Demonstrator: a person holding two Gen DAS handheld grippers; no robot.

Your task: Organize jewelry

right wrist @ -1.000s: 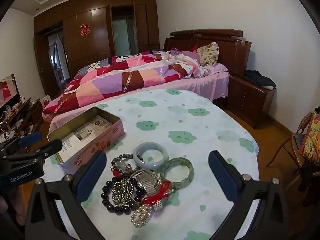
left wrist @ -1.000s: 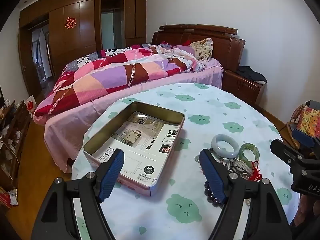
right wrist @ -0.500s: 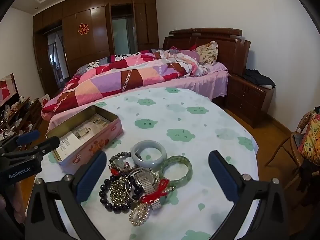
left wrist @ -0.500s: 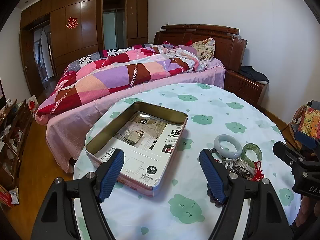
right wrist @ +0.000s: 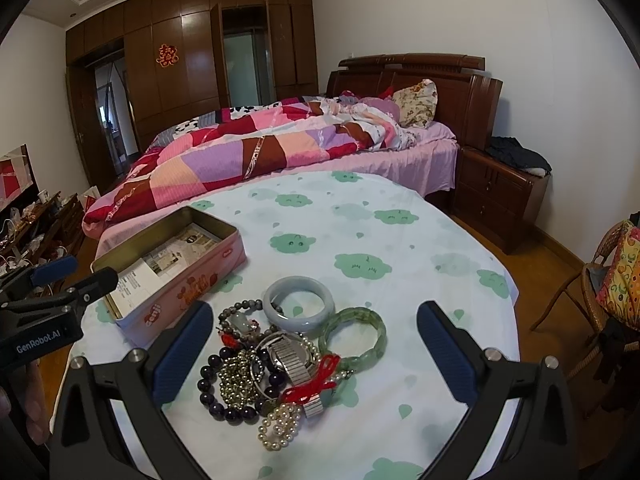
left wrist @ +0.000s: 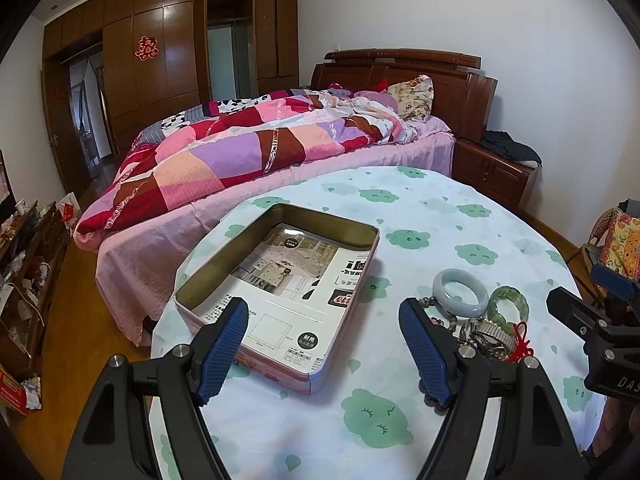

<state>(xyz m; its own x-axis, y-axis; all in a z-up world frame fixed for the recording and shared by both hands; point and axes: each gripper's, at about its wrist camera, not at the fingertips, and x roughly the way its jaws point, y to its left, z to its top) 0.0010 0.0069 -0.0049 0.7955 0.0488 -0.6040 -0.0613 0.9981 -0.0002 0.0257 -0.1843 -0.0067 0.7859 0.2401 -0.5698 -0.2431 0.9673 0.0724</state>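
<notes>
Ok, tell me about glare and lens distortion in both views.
Left wrist view: fisheye bends the table edge; dark vignette in the corners; window glare on the wardrobe. Right wrist view: same bending and vignette; the jewelry pile is sharp and evenly lit, with soft shadows.

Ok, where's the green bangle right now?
In the right wrist view, the green bangle lies on the table, right of the jewelry pile, just below-right of the pale bangle.

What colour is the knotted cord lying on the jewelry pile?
Red; the knotted cord shows best in the right wrist view.

left gripper (left wrist: 323, 344) fingers spread, right gripper (right wrist: 314, 354) likewise
</notes>
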